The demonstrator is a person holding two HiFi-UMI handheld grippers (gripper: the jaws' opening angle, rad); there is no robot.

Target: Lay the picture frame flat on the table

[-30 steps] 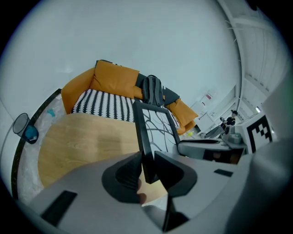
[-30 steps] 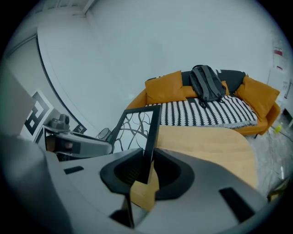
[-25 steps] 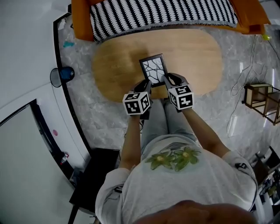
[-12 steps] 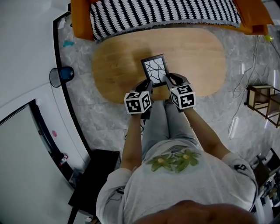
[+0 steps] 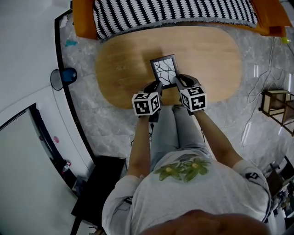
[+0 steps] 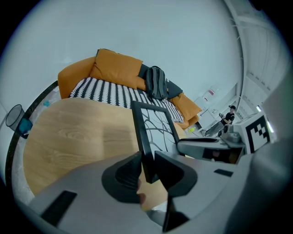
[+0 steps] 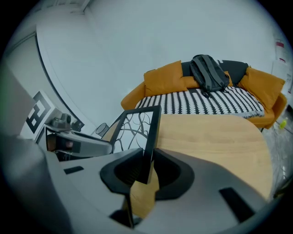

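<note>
The picture frame [image 5: 164, 69], a black frame around a white print of dark branches, is held over the near middle of the oval wooden table [image 5: 124, 64]. My left gripper [image 5: 157, 86] is shut on its lower left edge and my right gripper [image 5: 179, 81] on its lower right edge. In the left gripper view the frame [image 6: 153, 128] rises tilted away from the left gripper [image 6: 147, 167], its side bar between the two pads. The right gripper view shows the frame [image 7: 137, 128] the same way, its edge pinched in the right gripper [image 7: 147, 169]. Whether its bottom edge touches the table is hidden.
An orange sofa [image 5: 170, 13] with a black-and-white zigzag blanket runs along the table's far side, with a dark backpack [image 7: 208, 73] on it. A blue bin [image 5: 62, 78] stands on the floor at left. A wooden stool [image 5: 275, 103] and cables lie at right.
Frame and both grippers have drifted slightly up and right in the view, along with the table. Both grippers stay on the frame's lower edges.
</note>
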